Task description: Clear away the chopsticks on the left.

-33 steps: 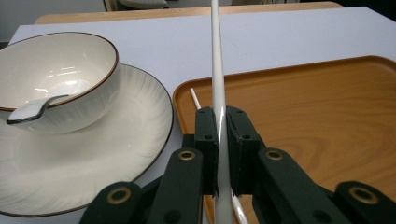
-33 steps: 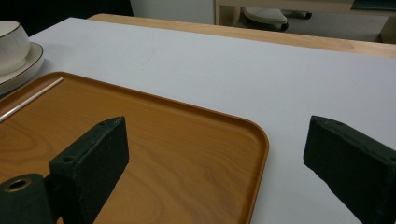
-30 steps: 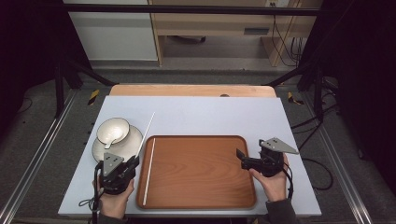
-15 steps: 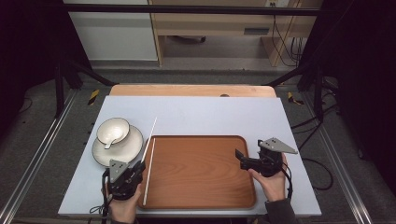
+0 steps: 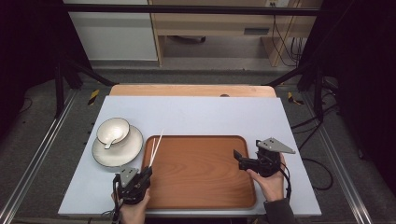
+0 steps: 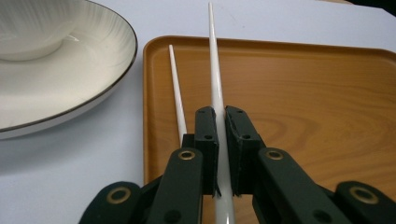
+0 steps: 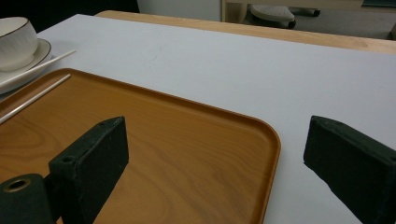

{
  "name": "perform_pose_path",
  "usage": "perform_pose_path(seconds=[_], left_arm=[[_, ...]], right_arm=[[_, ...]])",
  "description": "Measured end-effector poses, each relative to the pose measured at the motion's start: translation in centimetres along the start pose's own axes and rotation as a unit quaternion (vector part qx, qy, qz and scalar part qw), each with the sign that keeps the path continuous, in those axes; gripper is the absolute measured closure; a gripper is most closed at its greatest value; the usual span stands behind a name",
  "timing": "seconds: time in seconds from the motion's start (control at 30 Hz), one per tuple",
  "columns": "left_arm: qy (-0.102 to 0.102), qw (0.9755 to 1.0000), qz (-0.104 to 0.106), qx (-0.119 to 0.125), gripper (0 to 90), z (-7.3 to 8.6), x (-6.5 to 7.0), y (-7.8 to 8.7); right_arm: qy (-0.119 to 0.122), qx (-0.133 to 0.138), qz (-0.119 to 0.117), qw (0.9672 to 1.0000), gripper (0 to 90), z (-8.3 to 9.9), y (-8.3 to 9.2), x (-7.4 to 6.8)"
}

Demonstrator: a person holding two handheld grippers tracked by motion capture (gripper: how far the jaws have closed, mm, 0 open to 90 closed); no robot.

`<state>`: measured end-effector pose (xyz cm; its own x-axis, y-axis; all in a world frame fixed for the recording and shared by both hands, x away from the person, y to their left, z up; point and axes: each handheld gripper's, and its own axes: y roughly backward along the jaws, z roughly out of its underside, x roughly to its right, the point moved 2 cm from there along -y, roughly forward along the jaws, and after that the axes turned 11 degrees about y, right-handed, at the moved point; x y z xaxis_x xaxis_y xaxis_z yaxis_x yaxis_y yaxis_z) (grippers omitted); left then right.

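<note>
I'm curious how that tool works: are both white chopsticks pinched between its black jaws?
No: the left hand-held gripper clamps just one chopstick; the other chopstick runs alongside, outside the jaws, over the tray.

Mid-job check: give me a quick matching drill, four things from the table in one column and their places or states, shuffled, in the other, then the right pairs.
Column one:
1. left claw
2. right claw
3. bowl
4. tray

Column two:
A. lies on the grey table top beside the plate
B. open, nothing between its jaws
C. sits on the plate with a spoon in it
D. shut on a white chopstick

Pairs: 1-D, 2-B, 3-C, 4-A
</note>
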<state>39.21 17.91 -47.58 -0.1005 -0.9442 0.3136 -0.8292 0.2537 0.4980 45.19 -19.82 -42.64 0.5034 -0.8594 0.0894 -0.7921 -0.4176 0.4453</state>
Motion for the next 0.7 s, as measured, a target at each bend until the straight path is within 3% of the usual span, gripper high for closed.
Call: perform_pose_path(seconds=[0.47, 0.7], left_arm=[[-0.004, 0.9996, -0.012, -0.027, 84.0, 1.1, 0.3, -1.3], [-0.019, 0.9989, -0.017, -0.038, 84.0, 1.6, 0.9, -1.3]], right_arm=[[0.0, -0.001, -0.001, 1.0, 6.7, 0.1, -0.2, -0.1], [-0.002, -0.002, 0.0, 1.0, 6.7, 0.1, -0.1, -0.1]])
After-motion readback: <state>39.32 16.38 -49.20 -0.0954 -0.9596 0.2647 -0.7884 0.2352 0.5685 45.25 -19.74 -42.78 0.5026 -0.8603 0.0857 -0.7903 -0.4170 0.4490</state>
